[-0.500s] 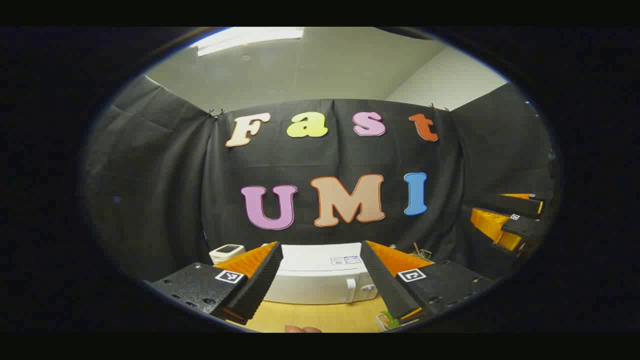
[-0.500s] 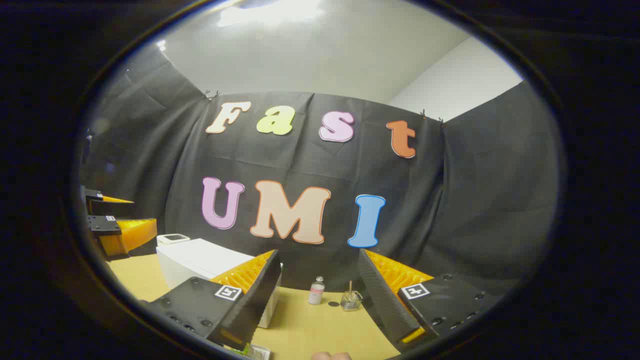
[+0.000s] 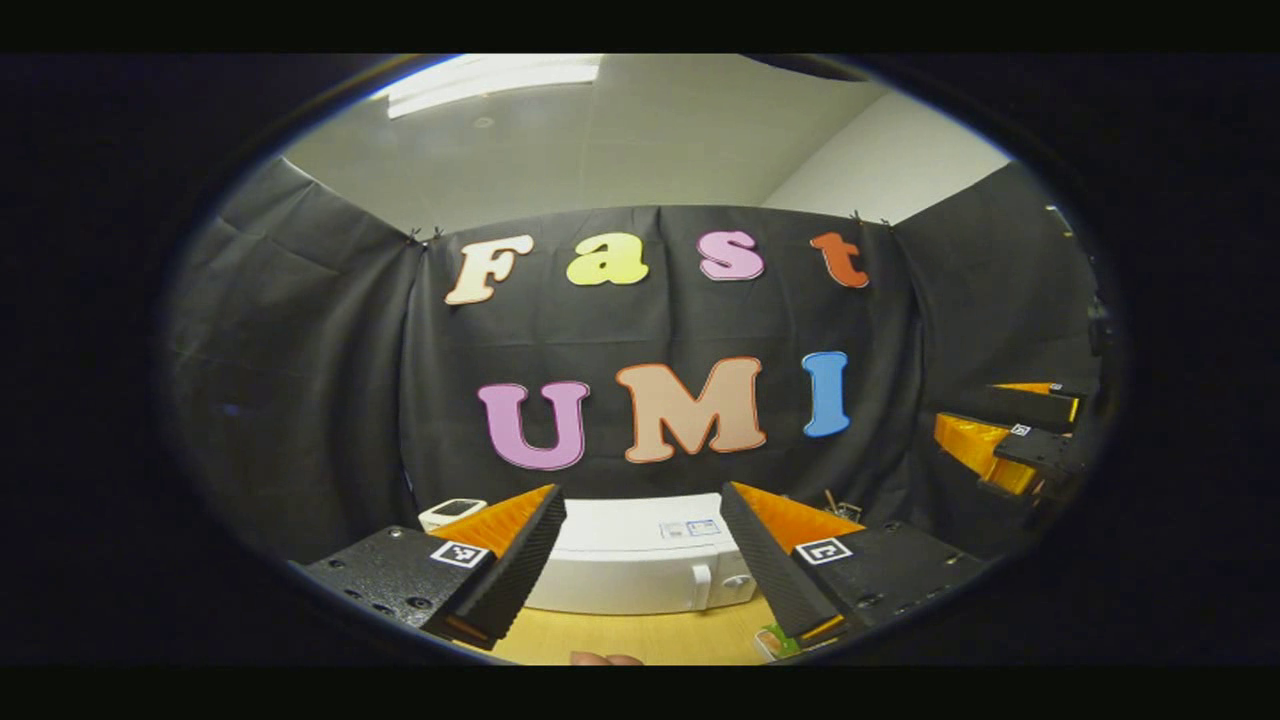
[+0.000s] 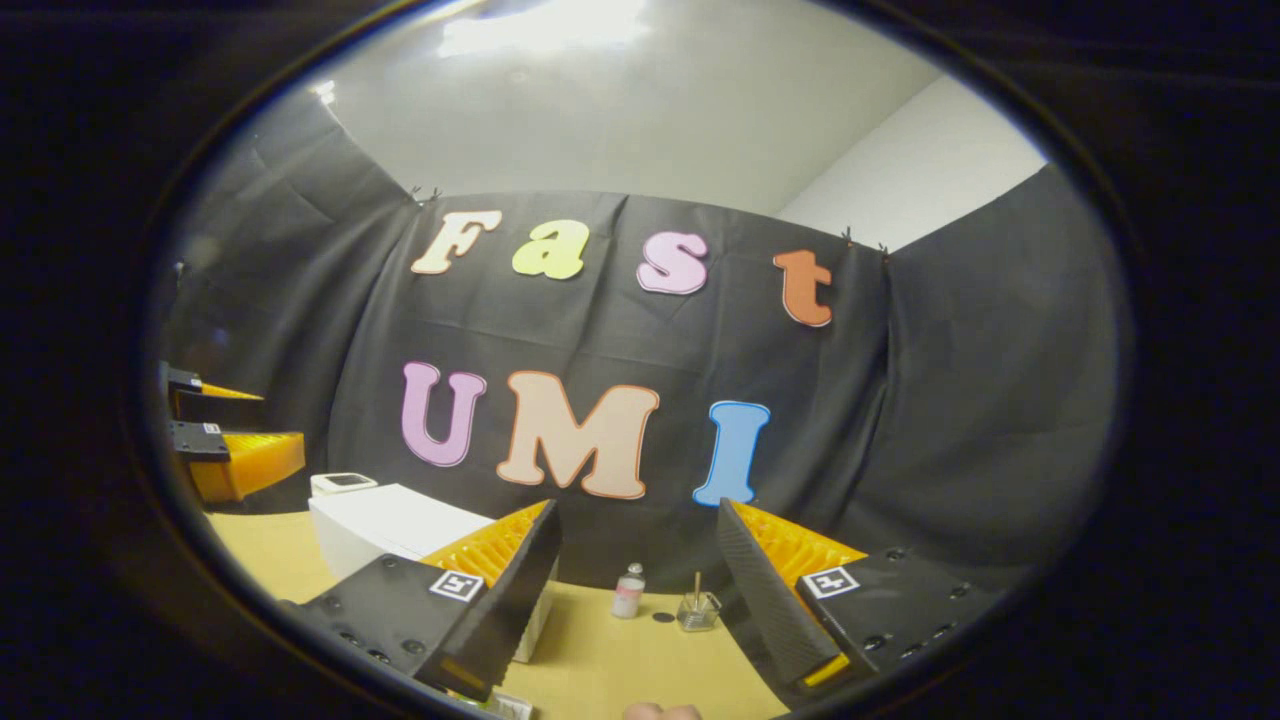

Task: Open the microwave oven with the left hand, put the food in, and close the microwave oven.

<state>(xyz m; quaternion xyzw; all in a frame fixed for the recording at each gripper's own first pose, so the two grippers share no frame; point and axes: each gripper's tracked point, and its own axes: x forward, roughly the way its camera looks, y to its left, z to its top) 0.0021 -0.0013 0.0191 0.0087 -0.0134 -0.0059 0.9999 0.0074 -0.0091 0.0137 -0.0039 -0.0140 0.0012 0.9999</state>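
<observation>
The microwave stands on the wooden surface against the black cloth wall, its door shut, with the handle and a round knob at the right end of its front. In the left gripper view, the left tool is held above the surface in front of the microwave and well apart from it, its fingers spread wide with nothing between them; the microwave's front shows in the gap. A strip of bare wood lies between the tool and the oven. A container with something green in it sits on the surface at the lower right, partly hidden by the right finger. A small white device stands just left of the microwave.

In the right gripper view, the right tool is also spread and empty, pointing at open wood to the right of the microwave. A small bottle and a small glass jar stand near the wall, clear of the oven's side. The left tool shows at the far left edge.
</observation>
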